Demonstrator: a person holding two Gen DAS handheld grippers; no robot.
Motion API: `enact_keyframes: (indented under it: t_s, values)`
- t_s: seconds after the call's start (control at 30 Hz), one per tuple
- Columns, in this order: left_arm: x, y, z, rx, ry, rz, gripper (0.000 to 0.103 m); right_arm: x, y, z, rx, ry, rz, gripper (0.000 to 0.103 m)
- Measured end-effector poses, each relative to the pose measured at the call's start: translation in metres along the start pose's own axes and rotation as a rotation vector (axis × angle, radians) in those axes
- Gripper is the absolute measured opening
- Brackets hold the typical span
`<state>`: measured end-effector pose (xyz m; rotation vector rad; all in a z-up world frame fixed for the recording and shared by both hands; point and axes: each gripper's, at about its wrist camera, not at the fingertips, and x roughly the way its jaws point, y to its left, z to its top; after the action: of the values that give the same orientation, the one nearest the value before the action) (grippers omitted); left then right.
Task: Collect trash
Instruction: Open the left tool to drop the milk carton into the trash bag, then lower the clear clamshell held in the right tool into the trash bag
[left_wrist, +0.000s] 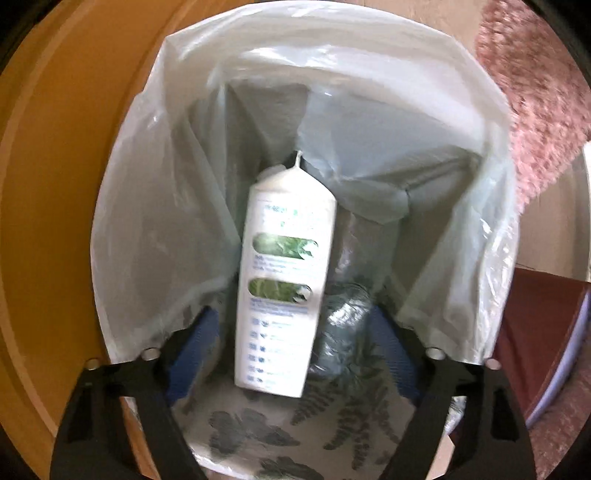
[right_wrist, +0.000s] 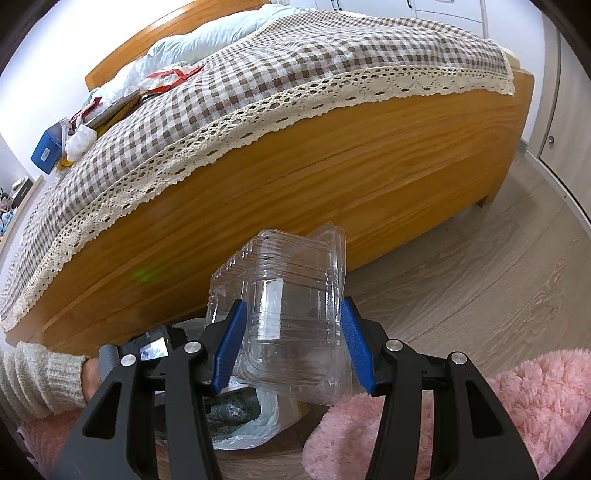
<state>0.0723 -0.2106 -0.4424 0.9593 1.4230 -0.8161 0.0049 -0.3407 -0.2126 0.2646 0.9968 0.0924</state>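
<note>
Mid-collection: left gripper (left_wrist: 291, 347) spread wide above the lined bin (left_wrist: 155, 206), white carton (left_wrist: 284, 280) blurred between but clear of its pads, apparently dropping in. Right gripper (right_wrist: 291, 347) pinching a clear clamshell container (right_wrist: 291, 314) beside the bed (right_wrist: 332, 177); next, carrying it over the bin and letting go. Bin bottom hidden; carton print unreadable.

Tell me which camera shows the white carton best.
The left wrist view. It looks straight down into the lined bin, where the white carton shows nearly whole between the open left gripper jaws, though blurred. The right wrist view shows only a corner of the bin liner behind the clear container; the carton is not visible there.
</note>
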Motion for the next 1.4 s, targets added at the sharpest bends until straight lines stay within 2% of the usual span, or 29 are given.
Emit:
enact_keyframes:
  t_s: [0.07,0.27,0.37,0.47,0.6,0.77,0.9,1.03,1.2,1.4]
  values:
    - [-0.015,0.004,-0.013,-0.025,-0.015,-0.014,0.074,-0.001,0.0,0.0,-0.004,-0.003,0.004,0.051]
    - [-0.051,0.017,-0.032,-0.186,-0.082,-0.077,0.077,-0.005,0.003,-0.001,-0.018,-0.01,0.015,0.051]
    - [-0.064,0.03,-0.045,-0.289,-0.132,-0.083,0.086,-0.007,0.005,-0.002,-0.028,-0.015,0.021,0.051]
    - [-0.085,0.039,-0.061,-0.364,-0.201,-0.09,0.087,-0.008,0.008,-0.003,-0.046,-0.02,0.024,0.051]
    - [-0.102,0.039,-0.078,-0.45,-0.277,-0.082,0.09,-0.011,0.015,-0.006,-0.083,-0.033,0.016,0.051]
    - [-0.128,0.037,-0.089,-0.51,-0.345,-0.067,0.09,-0.017,0.025,-0.009,-0.133,-0.058,0.011,0.051]
    - [-0.14,0.034,-0.104,-0.57,-0.407,-0.012,0.091,-0.02,0.034,-0.011,-0.176,-0.074,0.002,0.051]
    - [-0.156,0.036,-0.123,-0.662,-0.471,-0.005,0.094,-0.024,0.042,-0.015,-0.219,-0.092,0.0,0.051]
    - [-0.167,0.038,-0.147,-0.761,-0.557,0.002,0.095,-0.026,0.057,-0.023,-0.294,-0.101,-0.01,0.051]
    - [-0.174,0.036,-0.169,-0.834,-0.622,0.027,0.095,-0.027,0.077,-0.034,-0.389,-0.1,0.001,0.051]
